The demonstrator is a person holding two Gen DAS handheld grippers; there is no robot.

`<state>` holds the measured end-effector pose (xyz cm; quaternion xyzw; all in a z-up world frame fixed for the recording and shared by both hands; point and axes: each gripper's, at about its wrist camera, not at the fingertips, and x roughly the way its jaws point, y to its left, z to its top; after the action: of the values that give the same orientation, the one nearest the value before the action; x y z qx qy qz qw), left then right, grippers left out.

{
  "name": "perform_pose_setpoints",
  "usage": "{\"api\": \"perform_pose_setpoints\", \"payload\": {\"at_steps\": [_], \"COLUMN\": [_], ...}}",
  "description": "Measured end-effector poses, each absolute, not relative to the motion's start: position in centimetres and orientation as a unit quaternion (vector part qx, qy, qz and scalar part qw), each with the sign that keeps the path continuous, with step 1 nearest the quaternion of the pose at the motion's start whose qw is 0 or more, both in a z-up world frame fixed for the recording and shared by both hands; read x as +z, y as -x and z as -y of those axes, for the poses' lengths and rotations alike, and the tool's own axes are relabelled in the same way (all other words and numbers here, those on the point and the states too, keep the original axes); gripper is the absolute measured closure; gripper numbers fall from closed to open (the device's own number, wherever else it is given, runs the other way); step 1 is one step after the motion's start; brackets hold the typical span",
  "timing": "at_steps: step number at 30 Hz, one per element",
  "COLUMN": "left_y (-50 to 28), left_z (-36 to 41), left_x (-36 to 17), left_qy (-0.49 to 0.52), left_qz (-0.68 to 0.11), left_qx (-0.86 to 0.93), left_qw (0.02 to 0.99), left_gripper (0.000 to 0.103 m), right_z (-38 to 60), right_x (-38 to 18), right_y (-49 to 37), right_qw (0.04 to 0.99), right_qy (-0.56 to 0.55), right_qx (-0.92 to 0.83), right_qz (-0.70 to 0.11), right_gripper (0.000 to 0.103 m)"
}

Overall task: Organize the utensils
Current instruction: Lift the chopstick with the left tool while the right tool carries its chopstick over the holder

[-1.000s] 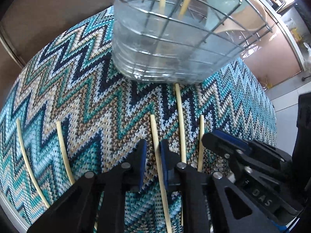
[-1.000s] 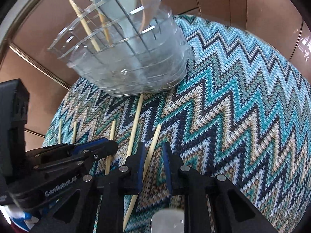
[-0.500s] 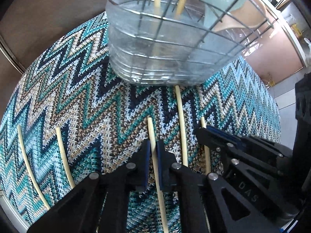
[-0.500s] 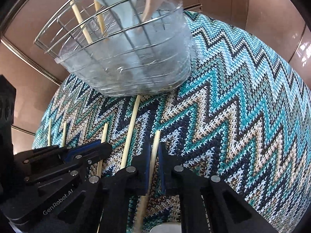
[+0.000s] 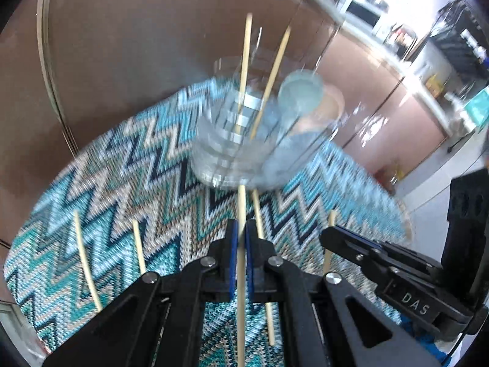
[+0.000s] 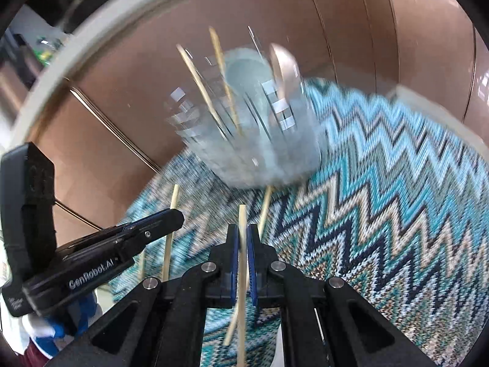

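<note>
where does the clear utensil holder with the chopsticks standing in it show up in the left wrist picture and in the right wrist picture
Left wrist: the clear utensil holder sits just above centre, blurred, ahead of the left gripper.
Right wrist: the holder is also above centre, ahead of the right gripper.
Shared landmark: the pale blue spoon standing in it, on the zigzag mat.
</note>
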<state>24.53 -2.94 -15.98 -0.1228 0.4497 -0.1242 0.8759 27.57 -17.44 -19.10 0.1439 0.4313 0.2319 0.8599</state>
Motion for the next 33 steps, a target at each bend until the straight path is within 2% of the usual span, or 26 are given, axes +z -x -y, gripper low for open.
{"api": "perform_pose_setpoints", "payload": {"at_steps": [7, 12, 17, 25, 33], "left_y": [-23.2, -24.7, -27.7, -33.0, -35.0], "left_z": [0.6, -0.7, -1.2, -0.4, 0.9], "left_x": [-8.6, -3.3, 0.8, 0.7, -5.7], "left_qy": [0.134, 0.161, 0.187, 0.177, 0.157], "left_qz": [-0.345, -0.271, -0.186, -0.105, -0.097], "left_qx": [-0.126, -0.139, -0.141, -0.087, -0.046], "left_qw": [0.920, 0.939, 0.954, 0.975, 0.982], "left_gripper": [0.099, 0.099, 0.099, 0.099, 0.098], "right_z": [18.4, 18.6, 17.6, 16.3, 15.3], "right_x": [-11.0, -5.2, -2.1, -3.1, -8.1], "right_y": [-24.9, -25.7, -27.5, -32.3, -33.8], "right_qw": [0.911, 0.933, 0.947, 0.958, 0.963], "right_qy": [-0.143, -0.146, -0.138, -0.124, -0.095], "right_qx": [0.248, 0.258, 0.260, 0.243, 0.230], "right_qz": [-0.297, -0.206, -0.131, -0.089, -0.102], "right_gripper": [0.097, 0.097, 0.097, 0.097, 0.097]}}
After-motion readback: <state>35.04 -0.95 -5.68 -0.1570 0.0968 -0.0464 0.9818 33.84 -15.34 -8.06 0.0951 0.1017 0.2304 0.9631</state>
